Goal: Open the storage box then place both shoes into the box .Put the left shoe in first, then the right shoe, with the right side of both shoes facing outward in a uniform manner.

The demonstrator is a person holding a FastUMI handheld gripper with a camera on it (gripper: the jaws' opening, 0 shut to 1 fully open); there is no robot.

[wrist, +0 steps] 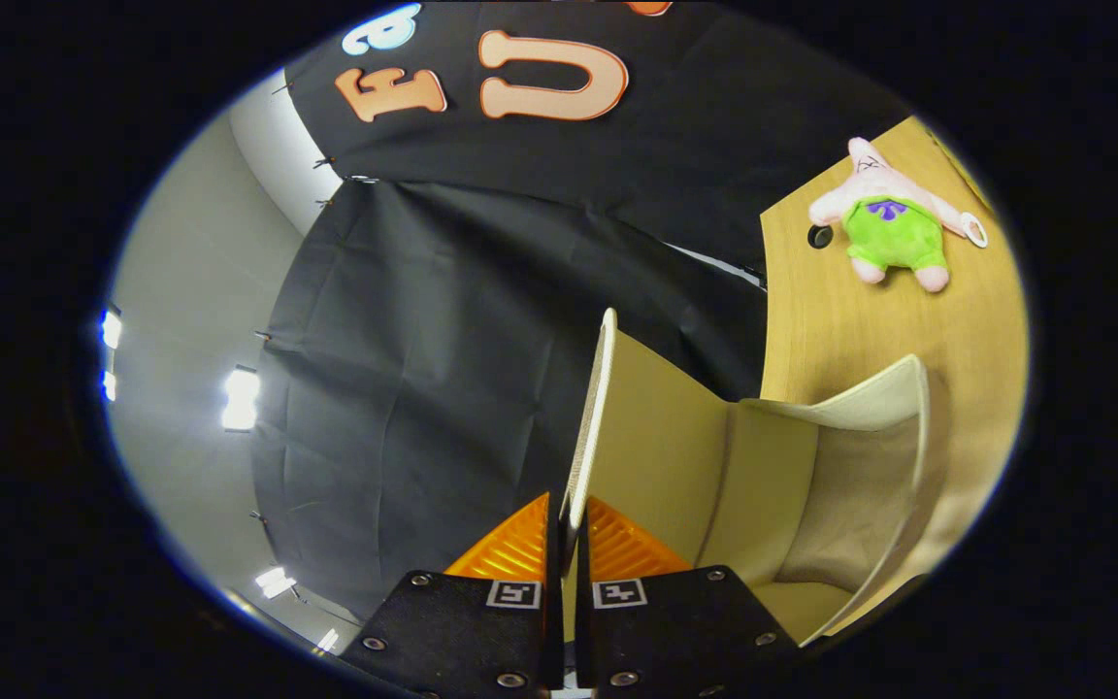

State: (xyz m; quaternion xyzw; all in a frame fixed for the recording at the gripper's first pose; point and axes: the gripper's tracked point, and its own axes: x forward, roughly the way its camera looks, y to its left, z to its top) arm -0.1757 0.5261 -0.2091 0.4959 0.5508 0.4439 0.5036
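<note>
- The gripper point(564, 529) has its two fingers pressed together on the thin edge of the storage box's lid point(601, 408); the flap stands pinched between the pads, seen edge-on.
- The lid runs straight away from the jaws, its long axis going from the fingertips toward the far side of the scene, leaning slightly right. It stands near upright, its inner face turned to the right, toward the box.
- The storage box point(811, 485) lies just right of the fingers and slightly beyond them, its pale interior open and apparently empty. Its far wall and curved right rim rest on the wooden table point(811, 320).
- The relation that matters, as I judge it: the lid is hinged on the box side, so the free edge in the jaws has to swing left, away from the cavity, to clear the opening fully.
- No shoe is seen in the box, so the opening step looks nearly done and the left shoe not yet placed.
- A plush toy point(884, 223) lies on the table far to the right, well apart from the box and out of the lid's path.
- A risk, by my judgement: so thin an edge could slip from the pads if the pull twists off the lid's plane.
</note>
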